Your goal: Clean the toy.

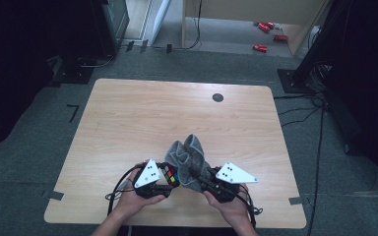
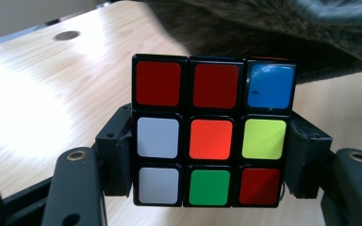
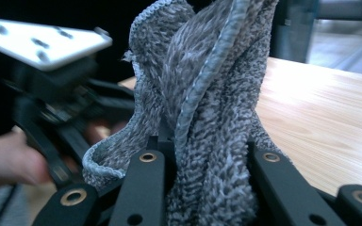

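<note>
Above the tabletop's (image 1: 128,123) near edge, the left tool (image 1: 163,183) clamps a cube (image 1: 171,175). Just to its right, the right tool (image 1: 200,181) grips a bunched cloth (image 1: 189,157), nearly touching.

Light wood table (image 1: 128,118), grey carpet floor (image 1: 24,162), dark surroundings.

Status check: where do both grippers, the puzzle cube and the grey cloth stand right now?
Left gripper shut on puzzle cube. Right gripper shut on bunched grey cloth. Cloth beside cube. Nothing in the way.

A light wooden table (image 1: 128,118) carries a small dark round disc (image 1: 218,97) near its far edge.
</note>
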`<state>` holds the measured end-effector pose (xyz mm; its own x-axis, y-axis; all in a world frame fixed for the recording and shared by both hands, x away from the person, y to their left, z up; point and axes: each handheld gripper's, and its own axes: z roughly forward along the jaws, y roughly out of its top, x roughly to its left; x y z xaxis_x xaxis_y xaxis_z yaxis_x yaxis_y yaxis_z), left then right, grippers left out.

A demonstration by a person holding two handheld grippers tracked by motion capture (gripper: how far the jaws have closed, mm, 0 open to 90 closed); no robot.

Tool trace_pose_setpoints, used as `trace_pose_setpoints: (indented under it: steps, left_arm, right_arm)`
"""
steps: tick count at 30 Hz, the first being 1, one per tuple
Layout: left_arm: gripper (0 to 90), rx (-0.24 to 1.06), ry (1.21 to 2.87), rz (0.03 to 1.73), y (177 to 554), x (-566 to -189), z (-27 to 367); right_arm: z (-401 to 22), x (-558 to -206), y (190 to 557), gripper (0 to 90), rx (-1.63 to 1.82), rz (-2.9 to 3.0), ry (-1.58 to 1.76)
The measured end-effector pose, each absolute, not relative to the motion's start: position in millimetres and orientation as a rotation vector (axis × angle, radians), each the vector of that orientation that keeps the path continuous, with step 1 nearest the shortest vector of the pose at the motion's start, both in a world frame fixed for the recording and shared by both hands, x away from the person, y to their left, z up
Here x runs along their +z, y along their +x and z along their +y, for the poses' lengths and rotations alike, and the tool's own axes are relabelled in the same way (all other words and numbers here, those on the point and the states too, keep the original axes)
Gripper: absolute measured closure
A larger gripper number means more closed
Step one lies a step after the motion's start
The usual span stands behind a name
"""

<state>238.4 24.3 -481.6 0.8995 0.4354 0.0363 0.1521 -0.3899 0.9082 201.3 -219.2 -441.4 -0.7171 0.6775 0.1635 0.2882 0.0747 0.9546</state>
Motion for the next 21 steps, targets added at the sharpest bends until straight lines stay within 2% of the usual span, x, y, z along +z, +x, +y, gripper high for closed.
trace_pose_setpoints:
  steps: [3, 9, 16, 21]
  left_arm:
    - [34.2, 0.330, 1.949, 0.398, 231.7, -476.5, 20.2]
    - [34.4, 0.350, 1.929, 0.441, 236.7, -473.9, 28.4]
    - [34.4, 0.332, 1.962, 0.406, 232.5, -477.8, 19.9]
    - [34.4, 0.325, 1.920, 0.440, 235.8, -473.7, 28.5]
  right_arm:
    - [-210.4, -444.4, 201.2, 74.0, 1.639, 2.072, 0.983]
    - [-226.8, -456.5, 212.5, 73.7, 1.518, 2.026, 1.153]
    - [-207.0, -445.9, 200.5, 73.5, 1.656, 2.080, 1.028]
    - [-220.8, -452.5, 207.7, 74.4, 1.631, 2.027, 1.144]
